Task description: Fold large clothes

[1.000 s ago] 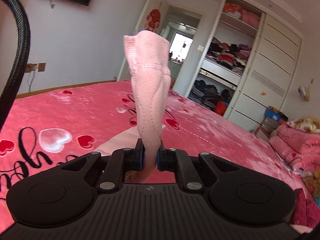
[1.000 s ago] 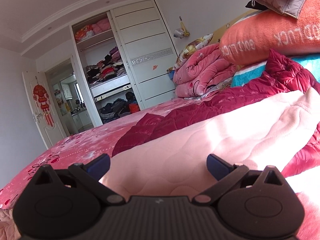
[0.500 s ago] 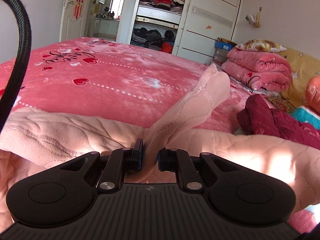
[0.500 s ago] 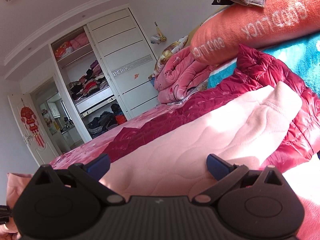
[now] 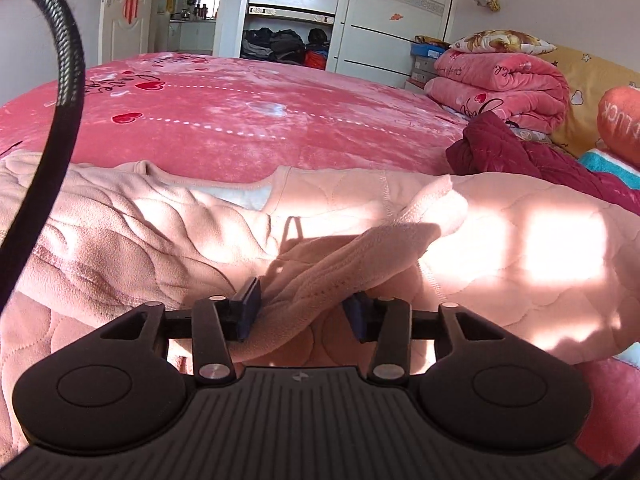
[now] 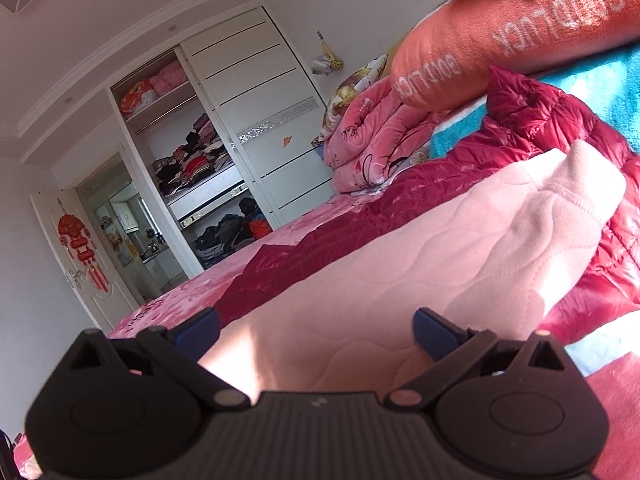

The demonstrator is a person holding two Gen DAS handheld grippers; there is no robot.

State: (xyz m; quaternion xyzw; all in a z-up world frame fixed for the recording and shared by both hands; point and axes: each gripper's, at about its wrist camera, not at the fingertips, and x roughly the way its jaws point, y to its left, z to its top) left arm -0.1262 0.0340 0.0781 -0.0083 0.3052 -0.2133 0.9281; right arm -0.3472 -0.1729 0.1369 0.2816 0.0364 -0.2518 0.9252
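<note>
The sleeve [image 5: 360, 264] of the pale pink quilted garment [image 5: 520, 264] now lies across the garment body at frame centre; the left gripper [image 5: 304, 314] has just been opening, its jaws apart with the cuff lying loose between them. This one sleeve fold appears complete, and the remaining folds are judged outstanding. The garment lies flat on the pink bedspread [image 5: 260, 120], long axis left to right, and the right gripper [image 6: 316, 330] stands wide open, holding nothing.

Open bedspread [image 5: 256, 120] beyond the pink garment [image 5: 140, 240]: free passage. To the garment's right, maroon jacket [image 5: 500, 152], folded blanket [image 5: 500, 84] and orange pillow [image 6: 500, 40] block the way.
</note>
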